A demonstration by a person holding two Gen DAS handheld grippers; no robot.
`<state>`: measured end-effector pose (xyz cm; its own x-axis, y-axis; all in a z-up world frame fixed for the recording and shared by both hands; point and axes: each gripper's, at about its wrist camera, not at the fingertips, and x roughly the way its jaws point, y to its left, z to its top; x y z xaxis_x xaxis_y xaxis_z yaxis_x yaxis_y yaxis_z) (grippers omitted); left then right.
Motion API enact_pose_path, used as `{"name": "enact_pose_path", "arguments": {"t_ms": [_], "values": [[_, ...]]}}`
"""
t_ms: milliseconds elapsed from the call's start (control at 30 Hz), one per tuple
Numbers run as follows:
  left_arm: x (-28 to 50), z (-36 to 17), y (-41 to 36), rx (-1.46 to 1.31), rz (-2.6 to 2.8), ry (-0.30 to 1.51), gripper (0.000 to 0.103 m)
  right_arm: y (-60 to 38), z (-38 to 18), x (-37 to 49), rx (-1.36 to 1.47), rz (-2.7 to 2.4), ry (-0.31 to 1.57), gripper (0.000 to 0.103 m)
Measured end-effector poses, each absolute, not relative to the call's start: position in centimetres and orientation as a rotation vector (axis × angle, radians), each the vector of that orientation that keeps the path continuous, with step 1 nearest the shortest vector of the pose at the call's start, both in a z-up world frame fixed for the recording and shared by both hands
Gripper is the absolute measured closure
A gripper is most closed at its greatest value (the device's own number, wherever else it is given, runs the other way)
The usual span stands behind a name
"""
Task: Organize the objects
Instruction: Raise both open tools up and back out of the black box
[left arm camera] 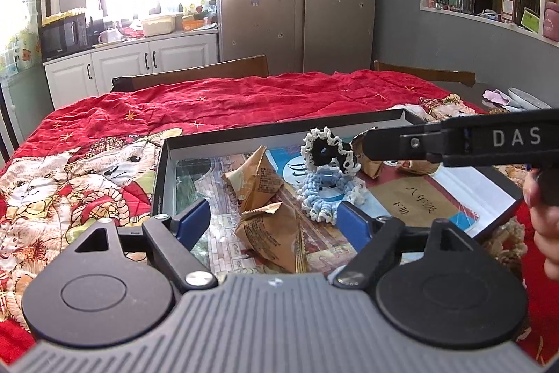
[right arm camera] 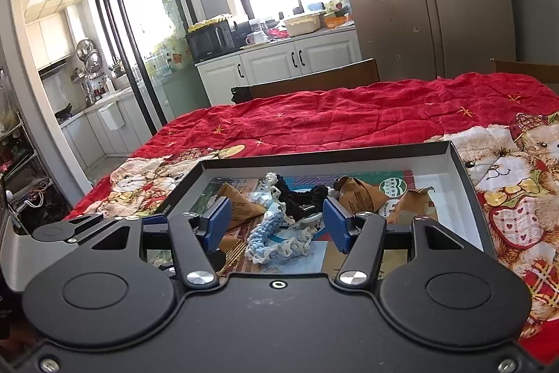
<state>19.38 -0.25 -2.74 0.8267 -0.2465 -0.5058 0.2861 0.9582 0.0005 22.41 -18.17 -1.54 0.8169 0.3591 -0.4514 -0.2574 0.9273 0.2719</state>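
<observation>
A shallow black box with white inner walls lies on the red quilt. In it lie brown triangular paper packets, a black-and-white crocheted scrunchie and a blue-and-white one, on top of printed books. My left gripper stands open over the box's near side, with one packet below the gap and untouched by the pads. My right gripper is open above the blue scrunchie, gripping nothing. Seen from the left wrist, its black tip reaches in beside the black scrunchie.
The red quilt with a teddy-bear print covers the table. Two wooden chair backs stand at the far edge. A person's hand holds the right gripper's handle. Cloth and dishes sit at the far right corner.
</observation>
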Motion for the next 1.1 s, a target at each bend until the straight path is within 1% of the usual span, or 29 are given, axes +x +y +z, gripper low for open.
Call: {"name": "enact_pose_path", "arguments": {"t_ms": [367,633,1100], "values": [[18.3,-1.9,0.0,0.069,-0.272,0.516,0.014,-18.8,0.1,20.0,0.184,0.346,0.502,0.045],[17.4,-1.0,0.3,0.064,-0.275,0.497,0.012,-19.1,1.2,17.7,0.169,0.362,0.491,0.042],[14.6,0.6,0.3,0.062,-0.297,0.471,0.009,-20.1,3.0,13.0,0.119,0.368,0.462,0.039]]}}
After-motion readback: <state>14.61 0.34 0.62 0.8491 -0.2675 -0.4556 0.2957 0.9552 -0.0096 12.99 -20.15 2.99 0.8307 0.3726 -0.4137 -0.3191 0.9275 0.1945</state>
